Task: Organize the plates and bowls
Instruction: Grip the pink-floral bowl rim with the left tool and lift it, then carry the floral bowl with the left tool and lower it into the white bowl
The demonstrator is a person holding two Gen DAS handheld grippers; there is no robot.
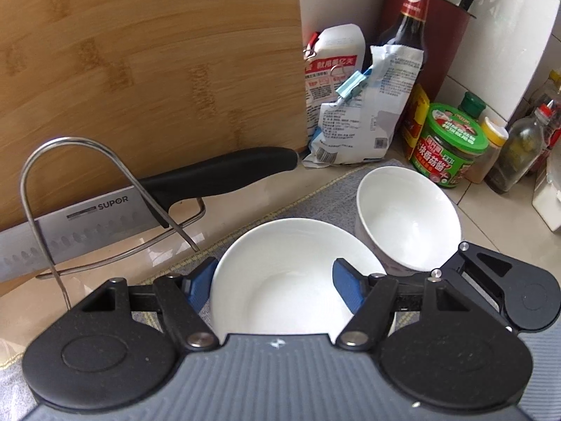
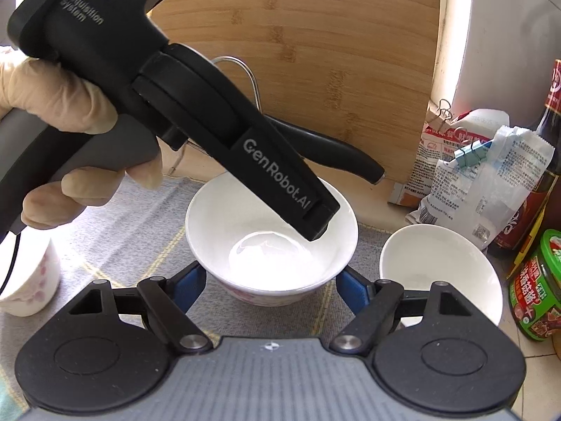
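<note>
As the left hand-held gripper (image 1: 277, 289) grips, bowl (image 1: 280, 273) between pads

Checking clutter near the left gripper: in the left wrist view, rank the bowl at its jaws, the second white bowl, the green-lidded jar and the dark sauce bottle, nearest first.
1. Bowl at the jaws, gripped by its rim, centre.
2. Second white bowl, just right.
3. Green-lidded jar, further right.
4. Dark sauce bottle, in the back.

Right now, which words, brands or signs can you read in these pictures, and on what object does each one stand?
"SUPOR": on the knife blade.
"DAS Data Acquisition System": on the left gripper's body.
"GenRobot.AI": on the left gripper's finger.
Chinese print on the green-lidded jar, the dark sauce bottle and the clipped bags: too small or blurred to read.
</note>
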